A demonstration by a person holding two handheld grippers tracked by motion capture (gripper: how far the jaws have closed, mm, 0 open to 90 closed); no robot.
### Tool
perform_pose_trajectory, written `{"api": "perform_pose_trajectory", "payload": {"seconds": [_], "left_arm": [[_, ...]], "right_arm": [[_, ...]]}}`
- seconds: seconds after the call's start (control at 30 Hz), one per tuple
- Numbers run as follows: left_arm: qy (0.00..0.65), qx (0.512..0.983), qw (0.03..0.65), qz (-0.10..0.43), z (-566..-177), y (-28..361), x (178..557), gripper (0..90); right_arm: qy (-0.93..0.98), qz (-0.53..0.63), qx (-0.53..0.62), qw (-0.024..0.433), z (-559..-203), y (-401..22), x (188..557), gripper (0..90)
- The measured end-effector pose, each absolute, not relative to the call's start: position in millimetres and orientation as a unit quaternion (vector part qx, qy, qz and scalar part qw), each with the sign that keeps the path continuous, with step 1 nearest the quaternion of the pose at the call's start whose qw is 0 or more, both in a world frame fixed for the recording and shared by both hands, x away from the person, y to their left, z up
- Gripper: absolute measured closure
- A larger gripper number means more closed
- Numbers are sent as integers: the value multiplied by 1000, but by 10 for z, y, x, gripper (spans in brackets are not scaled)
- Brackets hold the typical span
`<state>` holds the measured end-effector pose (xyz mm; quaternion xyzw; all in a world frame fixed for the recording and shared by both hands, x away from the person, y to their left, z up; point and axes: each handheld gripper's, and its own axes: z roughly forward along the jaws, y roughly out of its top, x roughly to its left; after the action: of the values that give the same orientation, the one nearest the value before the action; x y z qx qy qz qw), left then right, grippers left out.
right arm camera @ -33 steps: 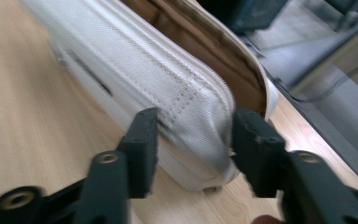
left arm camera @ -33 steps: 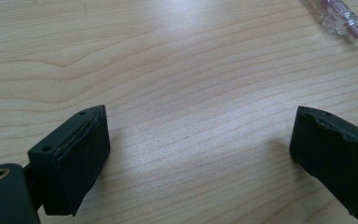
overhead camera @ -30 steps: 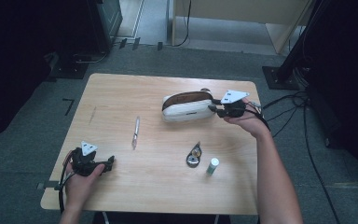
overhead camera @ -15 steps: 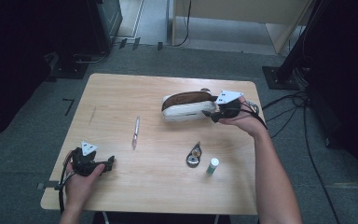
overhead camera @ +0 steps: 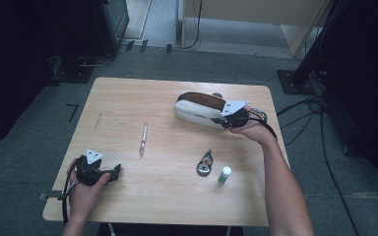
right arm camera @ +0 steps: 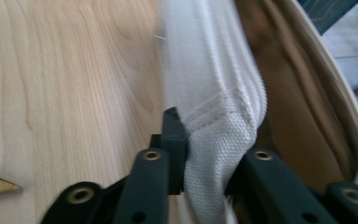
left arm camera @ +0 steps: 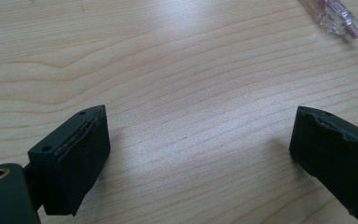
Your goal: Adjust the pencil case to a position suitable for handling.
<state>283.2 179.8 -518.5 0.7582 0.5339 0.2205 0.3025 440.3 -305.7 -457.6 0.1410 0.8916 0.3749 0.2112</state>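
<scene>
White pouch's [right arm camera: 214, 116] wall pinched inside right hand-held gripper [right arm camera: 205, 154]

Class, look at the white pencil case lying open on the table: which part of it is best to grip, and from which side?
Grip the pencil case by its thin fabric wall at the open rim, coming from its right end. The body is wide; the wall fits between jaws, as the right gripper pinches it.

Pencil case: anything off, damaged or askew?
Nothing damaged. The white pencil case lies open at the table's far right, brown lining showing, and the right tool has just closed on its fabric wall. The pen, the sharpener and the small green-capped bottle lie loose outside it.
</scene>
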Motion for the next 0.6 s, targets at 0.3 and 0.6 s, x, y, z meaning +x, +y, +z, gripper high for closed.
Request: {"api": "perform_pose_trajectory", "payload": {"seconds": [0.3,0.6], "left_arm": [[534,758,303,220,-5185,1797,2833,52],[534,758,304,220,-5186,1795,2832,52]], "right_arm": [[874,408,110,240,-4281,-2894,4193,804],[869,437,63,221,-4247,-2677,4034,803]]}}
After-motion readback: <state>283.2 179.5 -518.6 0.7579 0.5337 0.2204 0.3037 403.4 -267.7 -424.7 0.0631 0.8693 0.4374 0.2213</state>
